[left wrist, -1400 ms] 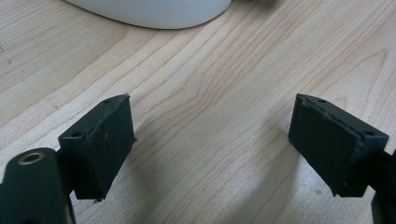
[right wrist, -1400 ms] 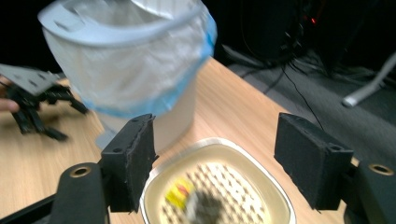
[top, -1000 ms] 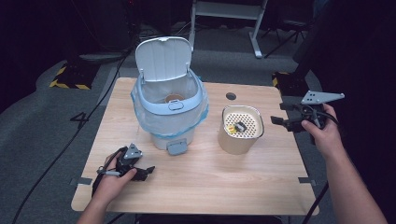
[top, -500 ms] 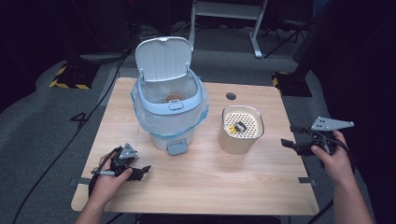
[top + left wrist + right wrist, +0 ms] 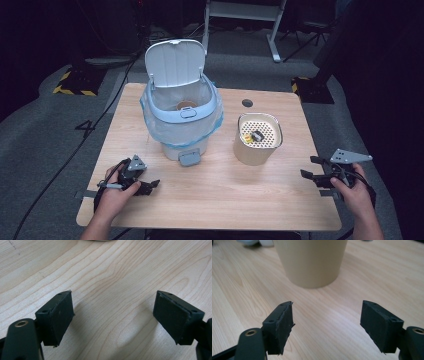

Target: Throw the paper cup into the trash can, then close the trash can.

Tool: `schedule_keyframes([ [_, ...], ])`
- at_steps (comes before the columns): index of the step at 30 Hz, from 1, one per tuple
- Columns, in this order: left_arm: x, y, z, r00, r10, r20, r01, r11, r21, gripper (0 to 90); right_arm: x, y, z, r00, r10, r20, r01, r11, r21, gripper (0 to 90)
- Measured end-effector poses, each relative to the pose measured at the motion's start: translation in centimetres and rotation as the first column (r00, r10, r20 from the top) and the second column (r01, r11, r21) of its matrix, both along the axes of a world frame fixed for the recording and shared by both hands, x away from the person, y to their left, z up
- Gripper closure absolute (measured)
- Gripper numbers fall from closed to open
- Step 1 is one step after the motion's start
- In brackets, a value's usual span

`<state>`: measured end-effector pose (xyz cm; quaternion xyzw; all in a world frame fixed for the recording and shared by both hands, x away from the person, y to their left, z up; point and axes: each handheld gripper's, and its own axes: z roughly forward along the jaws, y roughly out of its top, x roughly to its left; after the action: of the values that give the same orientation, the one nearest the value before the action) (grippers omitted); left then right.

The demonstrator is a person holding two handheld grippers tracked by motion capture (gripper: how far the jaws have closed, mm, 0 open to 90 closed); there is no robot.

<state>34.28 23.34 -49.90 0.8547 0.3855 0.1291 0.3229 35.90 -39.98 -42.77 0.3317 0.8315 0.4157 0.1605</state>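
A pale blue and white bin (image 5: 181, 118) lined with a blue bag stands at the table's middle, lid up, with something brown inside. To its right stands a beige cup (image 5: 257, 145) with a perforated top that carries small yellow and black pieces. My left gripper (image 5: 147, 182) rests low at the front left, open over bare wood (image 5: 113, 315), nothing between its fingers. My right gripper (image 5: 309, 167) is near the right edge, open and empty. The right gripper view shows it (image 5: 327, 320) pointing at the beige cup (image 5: 312, 262), well short of it.
The wooden table (image 5: 220, 200) has a small dark round hole (image 5: 247, 103) behind the cup. A metal stand (image 5: 240, 20) is on the floor beyond the table. A cable (image 5: 75, 150) runs across the grey floor at the left.
My right gripper has come down and toward the person, from beside the cup to the table's front right edge. The left gripper drew back slightly toward the front edge.
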Motion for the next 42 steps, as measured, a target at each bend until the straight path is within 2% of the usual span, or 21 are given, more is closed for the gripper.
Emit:
schedule_keyframes([
  [2,0.0,0.0,0.0,1.0000,0.000,0.001,0.000,1.0000,-0.004,16.7,-0.1,0.0,-0.4,1.0000,-0.002,-0.006,0.002,1.000,-0.024,26.3],
  [5,0.0,0.0,-0.2,0.9999,0.001,0.013,-0.001,1.0000,-0.008,15.8,-0.1,-0.1,-1.2,0.9999,-0.005,-0.012,0.005,1.000,-0.009,25.8],
  [9,-0.1,0.0,-0.5,0.9993,0.009,0.036,-0.008,0.9996,-0.027,14.4,0.1,-0.2,-2.6,0.9991,-0.022,-0.037,0.021,0.999,-0.034,25.2],
  [18,-0.1,0.0,-0.6,0.9992,0.004,0.041,-0.002,0.9996,-0.027,13.6,0.7,0.3,-5.4,0.9976,-0.041,-0.056,0.038,0.998,-0.053,22.5],
  [22,-0.2,0.0,-0.6,0.9992,0.007,0.039,-0.006,0.9996,-0.026,14.1,0.9,1.0,-6.4,0.9972,-0.051,-0.054,0.048,0.997,-0.057,20.4],
  [26,-0.1,0.0,-0.5,0.9990,0.006,0.045,-0.004,0.9997,-0.026,15.6,1.2,1.5,-7.5,0.9973,-0.067,-0.032,0.065,0.996,-0.065,18.9],
  [27,-0.1,0.0,-0.5,0.9990,0.006,0.045,-0.004,0.9997,-0.025,15.8,1.3,1.6,-7.6,0.9967,-0.065,-0.050,0.061,0.995,-0.079,17.6],
  [32,-0.2,0.0,-0.3,0.9991,0.004,0.042,-0.003,0.9994,-0.035,18.5,1.3,1.8,-7.6,0.9950,-0.084,-0.055,0.079,0.993,-0.084,15.3],
  [35,-0.2,0.3,0.4,0.9977,0.016,0.066,-0.012,0.9974,-0.071,18.6,1.2,1.8,-7.6,0.9945,-0.089,-0.055,0.084,0.993,-0.084,15.2],
  [42,-0.4,0.9,2.2,0.9961,0.023,0.085,-0.012,0.9918,-0.127,19.1,1.2,1.8,-7.6,0.9945,-0.089,-0.055,0.084,0.993,-0.083,15.1],
])
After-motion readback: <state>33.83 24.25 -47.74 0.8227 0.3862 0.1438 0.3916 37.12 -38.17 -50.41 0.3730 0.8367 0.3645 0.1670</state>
